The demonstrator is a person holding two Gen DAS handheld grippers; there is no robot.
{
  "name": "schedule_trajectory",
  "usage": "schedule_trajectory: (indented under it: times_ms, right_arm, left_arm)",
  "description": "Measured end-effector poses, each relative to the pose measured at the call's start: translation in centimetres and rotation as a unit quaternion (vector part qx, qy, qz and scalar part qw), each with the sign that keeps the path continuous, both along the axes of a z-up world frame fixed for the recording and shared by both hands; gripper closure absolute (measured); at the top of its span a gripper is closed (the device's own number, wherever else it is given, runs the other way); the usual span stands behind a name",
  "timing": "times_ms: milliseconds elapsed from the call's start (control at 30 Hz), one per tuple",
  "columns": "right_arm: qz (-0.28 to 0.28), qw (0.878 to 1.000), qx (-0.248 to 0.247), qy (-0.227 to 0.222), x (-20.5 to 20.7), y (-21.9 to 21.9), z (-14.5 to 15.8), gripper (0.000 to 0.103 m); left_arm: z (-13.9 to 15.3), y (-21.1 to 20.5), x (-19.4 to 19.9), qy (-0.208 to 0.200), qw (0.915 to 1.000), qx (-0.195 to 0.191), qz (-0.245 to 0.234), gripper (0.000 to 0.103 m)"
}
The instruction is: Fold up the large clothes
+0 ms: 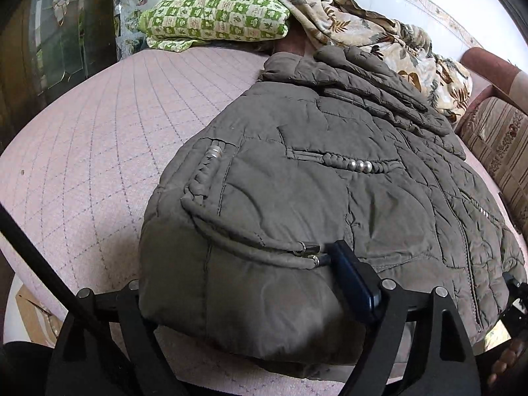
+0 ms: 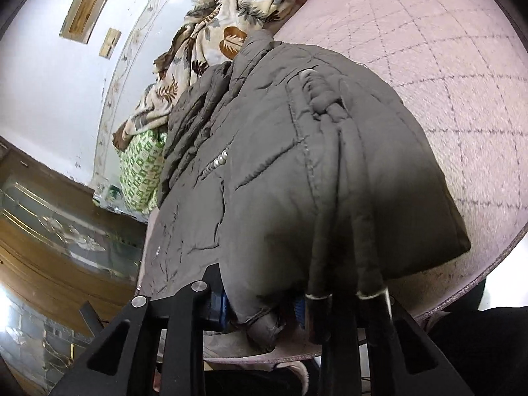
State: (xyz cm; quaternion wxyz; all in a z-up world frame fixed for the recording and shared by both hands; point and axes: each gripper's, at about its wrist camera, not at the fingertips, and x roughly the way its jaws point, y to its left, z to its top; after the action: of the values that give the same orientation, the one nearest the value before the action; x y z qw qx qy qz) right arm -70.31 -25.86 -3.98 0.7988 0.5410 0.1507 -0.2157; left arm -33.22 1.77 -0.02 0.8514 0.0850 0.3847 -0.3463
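Note:
A large grey-brown quilted jacket with pearl trim lies on the pink quilted bed. My left gripper straddles the jacket's near hem, which fills the gap between its fingers; the right finger's blue pad presses on the fabric and the left finger is hidden under it. In the right wrist view the jacket bulges close to the camera. My right gripper is shut on a fold of its hem, blue pads on both sides. Two drawstring cords hang over its right finger.
A green checked pillow and a leaf-print blanket lie at the bed's far end. A striped sofa stands at the right. A wood-and-glass cabinet is beside the bed. The bed's edge is close to me.

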Motion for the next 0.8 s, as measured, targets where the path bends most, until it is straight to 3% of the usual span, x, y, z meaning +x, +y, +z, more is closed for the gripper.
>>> schedule_trajectory:
  times_ms: [167,233,333,367,433,567,667,767,800]
  right_arm:
    - [0.007,0.999,-0.030,0.008,0.3,0.2,1.3,0.074]
    - [0.012,0.997,-0.074,0.030,0.7,0.6,2.7,0.078]
    - [0.021,0.979,-0.175,0.103,2.2,2.2,5.1,0.082]
    - [0.023,0.971,-0.207,0.121,2.7,2.9,5.9,0.082]
    - [0.024,0.968,-0.217,0.125,2.8,2.9,6.1,0.082]
    - [0.019,0.979,-0.173,0.104,2.2,1.5,5.0,0.077]
    - [0.017,0.980,-0.165,0.114,2.3,1.1,4.6,0.070]
    - [0.012,0.982,-0.148,0.113,2.5,0.3,3.9,0.068]
    - [0.014,0.983,-0.143,0.113,2.5,0.1,3.7,0.072]
  left_arm:
    - [0.6,-0.3,-0.6,-0.024,0.9996,0.010,-0.010,0.026]
    - [1.0,-0.2,-0.8,-0.039,0.9991,0.007,-0.013,0.035]
    - [1.7,0.0,-1.2,-0.067,0.9977,0.003,-0.008,0.051]
    - [2.0,0.1,-1.3,-0.074,0.9972,0.000,-0.008,0.051]
    - [1.7,-0.1,-1.2,-0.072,0.9973,0.006,-0.006,0.049]
    - [1.0,-0.1,-0.4,-0.049,0.9987,0.014,0.003,0.040]
    - [0.3,-0.1,0.5,-0.029,0.9993,0.015,0.019,0.022]
    - [-0.1,-0.3,0.9,-0.016,0.9996,0.011,0.020,0.019]
    - [-0.1,-0.5,0.8,-0.023,0.9995,0.014,0.016,0.020]
